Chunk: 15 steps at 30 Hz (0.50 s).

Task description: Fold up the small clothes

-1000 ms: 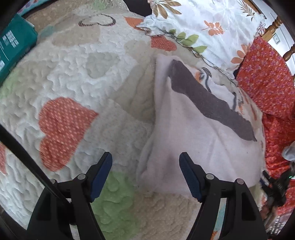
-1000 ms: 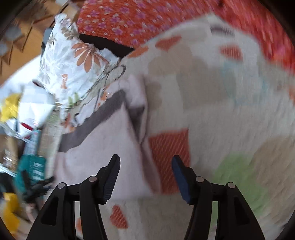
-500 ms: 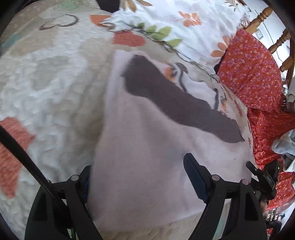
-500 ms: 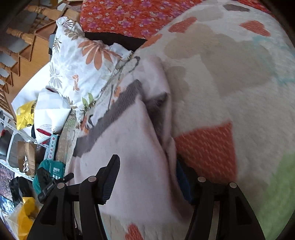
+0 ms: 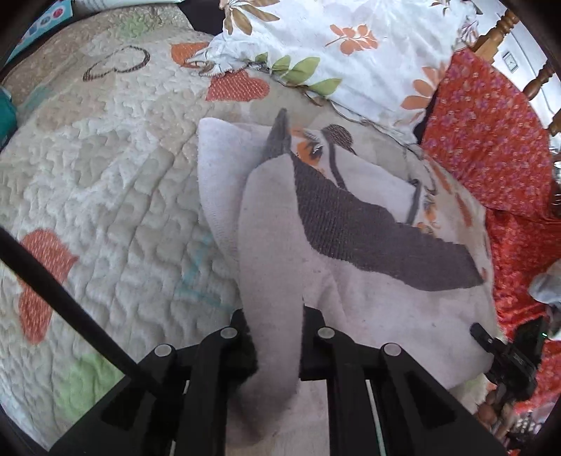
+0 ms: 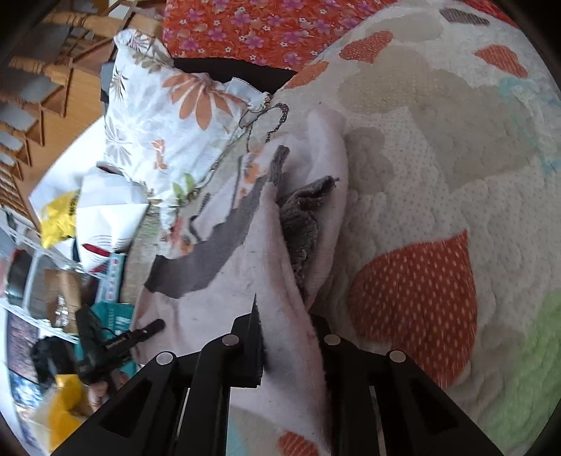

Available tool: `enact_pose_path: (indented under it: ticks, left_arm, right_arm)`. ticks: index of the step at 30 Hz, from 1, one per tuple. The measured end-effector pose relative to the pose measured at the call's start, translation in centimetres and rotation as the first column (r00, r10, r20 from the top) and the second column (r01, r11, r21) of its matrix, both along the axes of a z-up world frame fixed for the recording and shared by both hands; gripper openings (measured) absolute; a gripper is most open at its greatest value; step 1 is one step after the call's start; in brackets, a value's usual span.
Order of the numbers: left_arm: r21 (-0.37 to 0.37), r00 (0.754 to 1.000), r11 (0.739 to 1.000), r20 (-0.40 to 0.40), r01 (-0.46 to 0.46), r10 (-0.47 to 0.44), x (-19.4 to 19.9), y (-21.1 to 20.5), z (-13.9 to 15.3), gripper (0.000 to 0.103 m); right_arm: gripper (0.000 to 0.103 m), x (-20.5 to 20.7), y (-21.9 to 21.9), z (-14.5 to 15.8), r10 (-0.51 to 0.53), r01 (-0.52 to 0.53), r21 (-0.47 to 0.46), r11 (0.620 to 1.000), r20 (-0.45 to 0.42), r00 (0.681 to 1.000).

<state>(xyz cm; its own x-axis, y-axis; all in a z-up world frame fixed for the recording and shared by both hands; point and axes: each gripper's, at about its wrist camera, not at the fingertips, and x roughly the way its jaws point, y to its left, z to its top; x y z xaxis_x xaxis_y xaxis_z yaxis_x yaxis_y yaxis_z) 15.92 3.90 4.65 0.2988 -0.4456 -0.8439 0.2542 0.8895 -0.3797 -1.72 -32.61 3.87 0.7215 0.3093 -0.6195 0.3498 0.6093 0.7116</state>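
A small white garment (image 5: 368,301) with a dark grey band and an orange print lies on the quilted bed cover (image 5: 105,182). My left gripper (image 5: 275,336) is shut on the garment's near left edge, with a fold of white cloth rising between the jaws. My right gripper (image 6: 287,345) is shut on the garment (image 6: 217,280) at its near right edge, and lifted cloth shows a grey inner layer (image 6: 301,217). Each gripper shows in the other's view, at the far side of the garment.
A floral pillow (image 5: 333,45) lies beyond the garment and also shows in the right wrist view (image 6: 168,122). An orange flowered cloth (image 5: 491,140) covers the right side. A wooden headboard (image 5: 505,24) stands behind. Bags and boxes (image 6: 70,224) sit beside the bed.
Both grippers moved in onto the garment's near edge and closed on it. The cloth is now pinched and lifted into folds at each gripper.
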Motion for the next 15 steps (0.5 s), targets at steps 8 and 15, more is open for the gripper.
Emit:
enact_pose_path:
  ticks: [8,15]
  left_arm:
    - [0.024,0.991,0.997,-0.111,0.074,-0.071,-3.6,2.0,-2.1,0.015]
    - [-0.005,0.987,0.998,-0.150,-0.058,0.056,-3.9,6.5,-2.5,0.037]
  right_arm:
    - [0.016,-5.0,0.1,-0.5,0.005,0.001,0.061,0.998,-0.090,0.996]
    - [0.025,-7.7,0.5,-1.4,-0.046,0.038,-0.054,0.998,-0.172,0.984]
